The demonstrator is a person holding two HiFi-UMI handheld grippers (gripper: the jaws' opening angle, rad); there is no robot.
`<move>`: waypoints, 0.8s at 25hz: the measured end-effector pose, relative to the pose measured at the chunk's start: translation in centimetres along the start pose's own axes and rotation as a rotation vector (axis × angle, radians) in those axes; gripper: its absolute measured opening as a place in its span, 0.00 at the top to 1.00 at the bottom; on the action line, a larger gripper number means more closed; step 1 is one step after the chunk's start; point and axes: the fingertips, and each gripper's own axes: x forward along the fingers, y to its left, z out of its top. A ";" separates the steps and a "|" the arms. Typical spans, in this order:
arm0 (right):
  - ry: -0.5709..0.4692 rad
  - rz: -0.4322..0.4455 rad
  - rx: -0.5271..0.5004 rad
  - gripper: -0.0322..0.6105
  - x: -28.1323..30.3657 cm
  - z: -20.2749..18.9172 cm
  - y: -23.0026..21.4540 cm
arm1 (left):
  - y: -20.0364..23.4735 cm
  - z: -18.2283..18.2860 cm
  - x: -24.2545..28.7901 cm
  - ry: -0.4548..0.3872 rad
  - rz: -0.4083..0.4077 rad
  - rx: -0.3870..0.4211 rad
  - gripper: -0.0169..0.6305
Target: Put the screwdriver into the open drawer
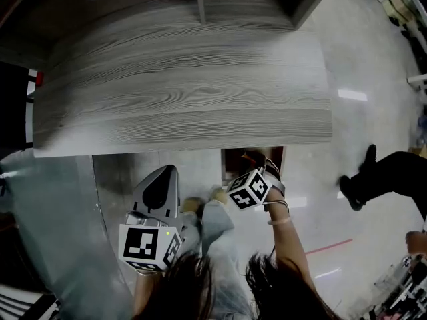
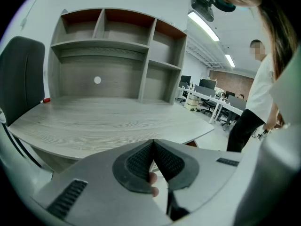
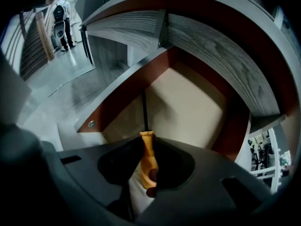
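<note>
Grey wood-grain surface (image 1: 180,79) fills the upper frame; glossy pale floor (image 1: 360,65) at right; grey open-cubby hutch (image 2: 101,44); ceiling strip lights (image 2: 204,26) upper right.

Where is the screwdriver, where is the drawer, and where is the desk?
screwdriver (image 3: 146,157), right gripper view, on its orange handle.
drawer (image 3: 131,92), right gripper view, on its reddish side wall.
desk (image 1: 180,85), head view, on its grey wooden top.

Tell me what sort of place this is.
Most likely an open-plan office: a grey wood-grain desk with a shelf hutch on it, rows of workstations with monitors and chairs behind, and long strip lights on the ceiling.
</note>
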 end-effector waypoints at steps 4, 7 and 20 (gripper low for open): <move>-0.002 -0.004 0.006 0.80 -0.4 -0.1 0.1 | -0.3 0.3 -0.1 -0.004 -0.012 0.014 0.95; -0.009 -0.010 0.011 0.79 -0.8 -0.1 0.0 | -0.5 0.5 -0.1 -0.001 -0.015 0.009 0.95; -0.065 -0.067 0.084 0.80 -5.5 0.2 -0.8 | -2.8 2.1 -1.9 -0.032 -0.057 0.036 0.95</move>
